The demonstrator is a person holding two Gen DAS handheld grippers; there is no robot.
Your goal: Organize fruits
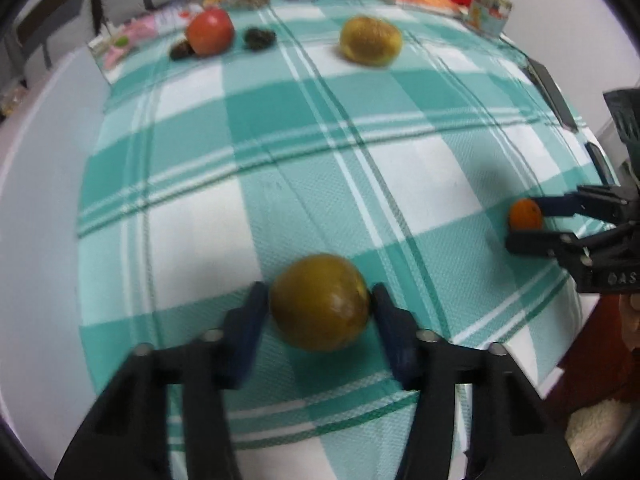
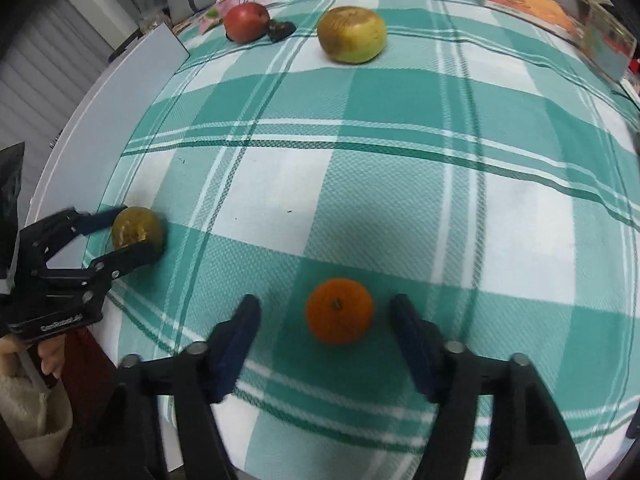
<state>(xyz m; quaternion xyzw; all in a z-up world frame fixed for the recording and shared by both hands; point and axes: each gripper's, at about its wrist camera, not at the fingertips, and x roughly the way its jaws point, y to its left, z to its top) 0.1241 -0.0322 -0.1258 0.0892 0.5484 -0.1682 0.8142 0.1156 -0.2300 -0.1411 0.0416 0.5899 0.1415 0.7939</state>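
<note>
Between your left tongs (image 1: 319,300), low in the frame, a brownish-green fruit (image 1: 319,302) is sitting with both pads touching it.

Your right tongs (image 2: 325,312) are standing released around the orange (image 2: 340,311), gaps showing on both sides. Farther up the checked tablecloth (image 2: 400,184), a yellow-green fruit (image 2: 352,40) is lying upper centre, and a red apple (image 2: 245,22) is sitting upper left beside a dark fruit (image 2: 282,30).
</note>
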